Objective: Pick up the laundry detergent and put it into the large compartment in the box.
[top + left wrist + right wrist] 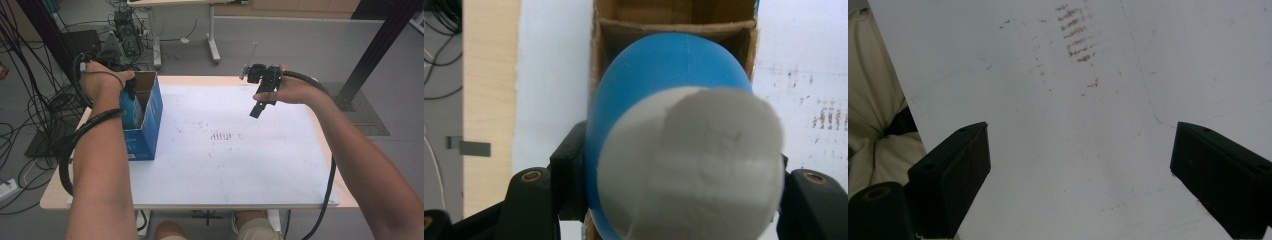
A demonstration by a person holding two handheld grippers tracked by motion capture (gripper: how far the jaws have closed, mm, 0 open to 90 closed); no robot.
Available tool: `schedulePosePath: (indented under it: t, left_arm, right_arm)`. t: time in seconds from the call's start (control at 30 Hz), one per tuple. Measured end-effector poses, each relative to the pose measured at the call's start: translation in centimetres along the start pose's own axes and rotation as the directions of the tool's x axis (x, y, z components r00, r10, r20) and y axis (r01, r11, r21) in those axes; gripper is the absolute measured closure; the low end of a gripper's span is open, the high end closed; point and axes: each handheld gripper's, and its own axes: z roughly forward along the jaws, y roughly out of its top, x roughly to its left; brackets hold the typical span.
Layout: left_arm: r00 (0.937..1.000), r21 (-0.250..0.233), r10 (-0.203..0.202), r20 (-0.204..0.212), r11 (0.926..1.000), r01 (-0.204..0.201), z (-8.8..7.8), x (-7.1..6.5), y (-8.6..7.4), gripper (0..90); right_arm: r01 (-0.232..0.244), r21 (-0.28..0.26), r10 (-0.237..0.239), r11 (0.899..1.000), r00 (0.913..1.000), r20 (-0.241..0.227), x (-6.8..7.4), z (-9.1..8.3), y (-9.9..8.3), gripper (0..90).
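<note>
A blue rounded object with a grey-white end [664, 80] sits between the jaws of my left gripper [676, 175], which is shut on it. It hangs just above the open top of a blue cardboard box [150, 131] with brown inner dividers [674, 25]. In the high view the person's left hand [104, 80] covers most of that gripper at the box's far end. My right gripper [260, 102] is held above the far middle of the table, tilted down, and stands open [1080, 165] with nothing between its jaws.
A white sheet [240, 165] with rust-coloured marks [222, 136] covers the wooden table [52, 199]. The box stands at the sheet's left edge. Cables and equipment [120, 30] lie on the floor beyond the table's left. A black frame post [380, 45] rises at the right.
</note>
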Motion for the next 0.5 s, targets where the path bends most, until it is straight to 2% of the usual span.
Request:
schedulePosePath:
  t: [0.27,0.5]
  left_arm:
    - [1.0000,0.029,0.000,0.000,0.9996,0.000,2.4,-0.4,0.1,37.1]
    - [1.0000,0.038,-0.001,-0.005,0.9993,0.001,3.8,-0.4,0.0,37.1]
  right_arm:
    - [-0.009,0.003,0.009,1.000,0.9999,-0.006,-0.2,0.6,-0.1,9.0]
    - [-0.009,0.003,0.009,1.000,0.9999,-0.008,-0.4,0.8,-0.1,9.0]
